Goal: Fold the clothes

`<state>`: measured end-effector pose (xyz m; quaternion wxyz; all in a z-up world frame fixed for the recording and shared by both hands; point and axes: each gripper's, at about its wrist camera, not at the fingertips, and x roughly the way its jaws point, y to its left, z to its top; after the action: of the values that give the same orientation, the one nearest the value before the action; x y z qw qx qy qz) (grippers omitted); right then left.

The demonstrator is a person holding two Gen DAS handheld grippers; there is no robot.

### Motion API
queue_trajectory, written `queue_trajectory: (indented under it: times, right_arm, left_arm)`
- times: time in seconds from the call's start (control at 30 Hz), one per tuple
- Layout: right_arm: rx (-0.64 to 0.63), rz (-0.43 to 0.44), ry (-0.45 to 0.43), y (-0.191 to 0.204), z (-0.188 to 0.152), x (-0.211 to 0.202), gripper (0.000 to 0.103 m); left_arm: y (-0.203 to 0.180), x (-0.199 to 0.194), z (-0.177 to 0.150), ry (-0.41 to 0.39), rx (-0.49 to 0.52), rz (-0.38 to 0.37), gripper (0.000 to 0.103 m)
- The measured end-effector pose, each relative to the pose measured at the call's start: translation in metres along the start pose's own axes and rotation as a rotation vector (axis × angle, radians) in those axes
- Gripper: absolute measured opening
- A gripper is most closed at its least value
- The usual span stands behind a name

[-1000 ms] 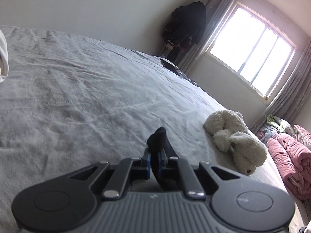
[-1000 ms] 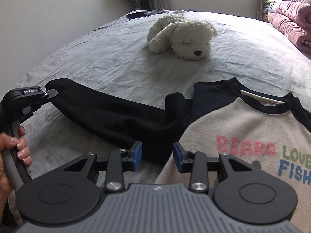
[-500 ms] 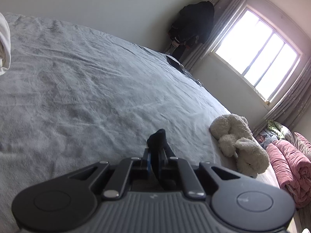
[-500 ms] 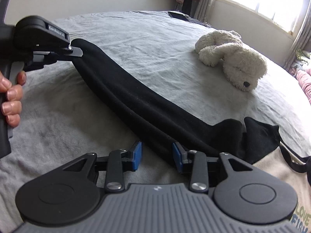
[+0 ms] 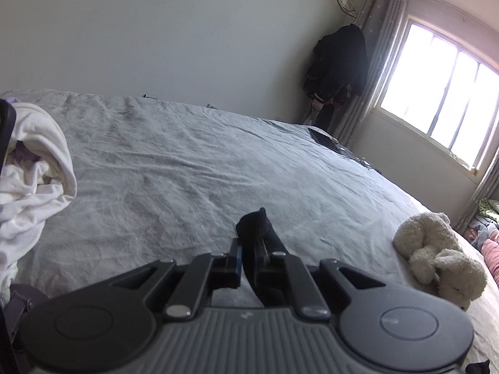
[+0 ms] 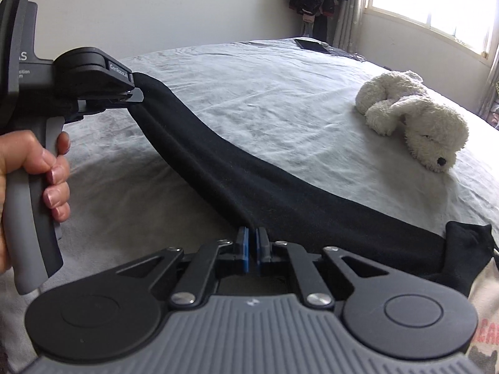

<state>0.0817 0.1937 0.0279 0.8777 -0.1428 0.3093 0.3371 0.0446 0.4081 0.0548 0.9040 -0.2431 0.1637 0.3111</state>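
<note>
A long black sleeve point(image 6: 237, 184) of a beige shirt with coloured letters point(image 6: 486, 330) stretches across the grey bed point(image 6: 274, 93). My left gripper point(image 5: 248, 255) is shut on the sleeve's cuff point(image 5: 255, 224) and holds it raised; it also shows at the left of the right wrist view point(image 6: 137, 93). My right gripper point(image 6: 252, 246) is shut on the lower edge of the sleeve, about midway along it.
A white plush dog point(image 6: 414, 124) lies on the bed to the right. A pile of white clothes point(image 5: 31, 168) lies at the left. A dark flat device point(image 6: 312, 45) rests near the far bed edge. A dark jacket point(image 5: 340, 62) hangs beside the window.
My right gripper has closed on the sleeve's edge; it was open before. My left gripper has lifted the cuff and turned left, so the sleeve is pulled straighter.
</note>
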Motion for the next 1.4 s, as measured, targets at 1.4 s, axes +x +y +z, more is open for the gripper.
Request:
queue_trajectory:
  times: [1.4]
  right_arm:
    - [0.2, 0.162, 0.193, -0.106, 0.081, -0.01, 0.037]
  left_arm:
    - [0.015, 0.021, -0.001, 0.045, -0.034, 0.075, 0.008]
